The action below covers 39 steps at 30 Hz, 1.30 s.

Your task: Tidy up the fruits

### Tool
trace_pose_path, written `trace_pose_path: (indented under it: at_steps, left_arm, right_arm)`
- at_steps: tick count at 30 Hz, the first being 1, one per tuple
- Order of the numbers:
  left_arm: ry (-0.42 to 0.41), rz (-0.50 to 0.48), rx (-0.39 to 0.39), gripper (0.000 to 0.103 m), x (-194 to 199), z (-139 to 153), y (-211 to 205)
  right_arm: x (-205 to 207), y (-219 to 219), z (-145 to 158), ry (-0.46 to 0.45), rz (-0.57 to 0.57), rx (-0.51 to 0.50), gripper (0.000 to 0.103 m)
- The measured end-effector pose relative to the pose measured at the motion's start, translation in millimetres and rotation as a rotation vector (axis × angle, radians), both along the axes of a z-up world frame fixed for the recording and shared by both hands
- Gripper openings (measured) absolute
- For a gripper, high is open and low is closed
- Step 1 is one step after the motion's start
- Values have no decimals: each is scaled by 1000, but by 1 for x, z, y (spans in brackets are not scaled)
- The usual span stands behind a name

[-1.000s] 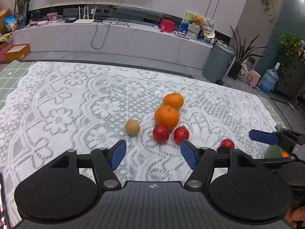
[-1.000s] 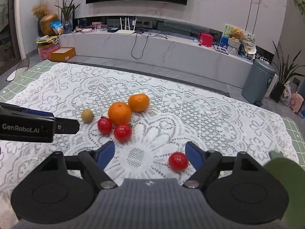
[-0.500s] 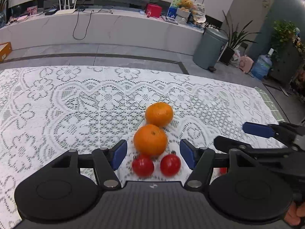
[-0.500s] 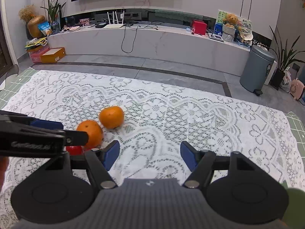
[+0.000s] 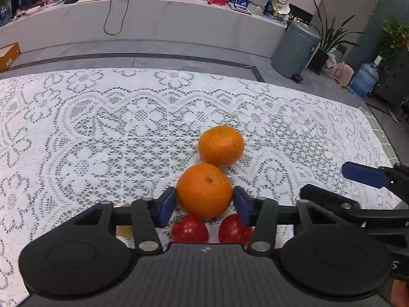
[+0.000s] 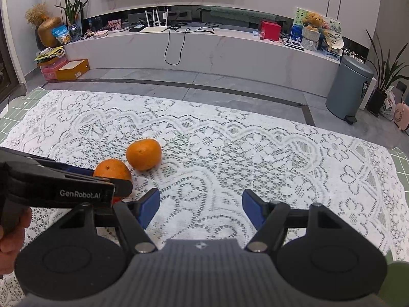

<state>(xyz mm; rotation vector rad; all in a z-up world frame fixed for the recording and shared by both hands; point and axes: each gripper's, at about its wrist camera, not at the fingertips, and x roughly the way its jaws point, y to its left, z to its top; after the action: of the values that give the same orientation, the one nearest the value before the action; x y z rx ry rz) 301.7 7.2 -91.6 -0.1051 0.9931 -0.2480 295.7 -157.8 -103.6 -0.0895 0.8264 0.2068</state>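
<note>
- My left claw straddles the nearer orange; its blue pads have just been closing in and now sit against the fruit's two sides, so I read it as grasping that orange, which still rests on the cloth.
- The lace tablecloth carries everything; the fruit sits about midway between its far edge and the near one.
- The second orange lies just beyond the held one, touching it on the side towards the far edge.
- Two red tomatoes sit side by side right under my left claw, on the near side of the grasped orange and crowding its underside.
- A yellowish fruit peeks out behind my left claw's left finger; I cannot tell what it is.
- My right claw hangs released over bare lace, nothing between its pads, to the right of the oranges.
- In the right view my left claw's black arm, marked GenRobot.AI, crosses in front of the nearer orange and hides its lower half; a sliver of red shows beneath.
- A hand grips the left claw's handle at that view's left border.
- Beyond the cloth's far edge stand a grey pedal bin, a long white media bench and potted plants.
</note>
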Motion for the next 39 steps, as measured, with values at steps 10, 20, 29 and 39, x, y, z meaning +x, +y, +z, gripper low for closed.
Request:
trace_pose_path:
  at_steps: [10,20,29,39]
  left_arm:
    - [-62,41,-56,54,-11,23,16]
    - [-89,125,-33,53,-13,42,51]
    - [-72,174,-35,53,-18,36,73]
    - [-63,167,-52,53,-26,35,71]
  right_arm:
    - [7,7,3,-5,25,16,69]
    - [22,50,4,-31,113,41,69]
    - [46,74,-12,-12,139,-9,66]
    - [56,75,-21,24,138,-21,38]
